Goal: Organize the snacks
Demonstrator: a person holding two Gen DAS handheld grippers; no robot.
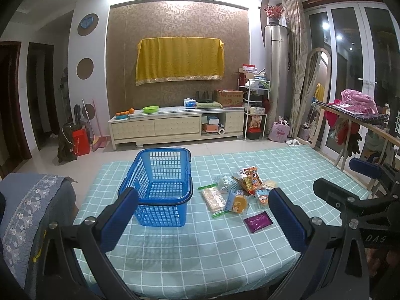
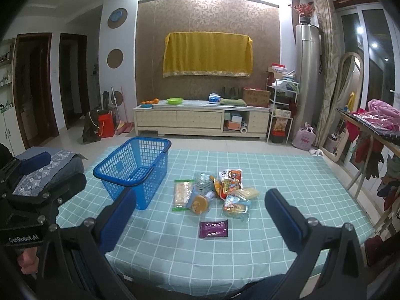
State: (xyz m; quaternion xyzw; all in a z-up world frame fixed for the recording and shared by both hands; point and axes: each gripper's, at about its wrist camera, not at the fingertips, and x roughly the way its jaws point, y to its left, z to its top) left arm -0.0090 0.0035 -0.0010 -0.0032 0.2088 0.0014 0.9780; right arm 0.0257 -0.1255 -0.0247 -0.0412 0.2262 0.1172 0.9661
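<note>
A blue plastic basket (image 1: 160, 187) (image 2: 135, 170) stands empty on the left of the table, its handle folded down. To its right lies a loose pile of snack packets (image 1: 240, 190) (image 2: 220, 195), with a purple packet (image 1: 257, 222) (image 2: 213, 228) apart at the near side. My left gripper (image 1: 202, 215) is open above the near table, its left finger in front of the basket. My right gripper (image 2: 200, 215) is open too, hovering nearer than the pile with nothing between its fingers.
The table wears a teal checked cloth (image 1: 200, 255) (image 2: 287, 175). A chair with a grey-blue patterned cover (image 1: 27, 212) stands at the left. A drying rack with clothes (image 2: 375, 130) is at the right. A TV cabinet (image 1: 175, 125) lines the far wall.
</note>
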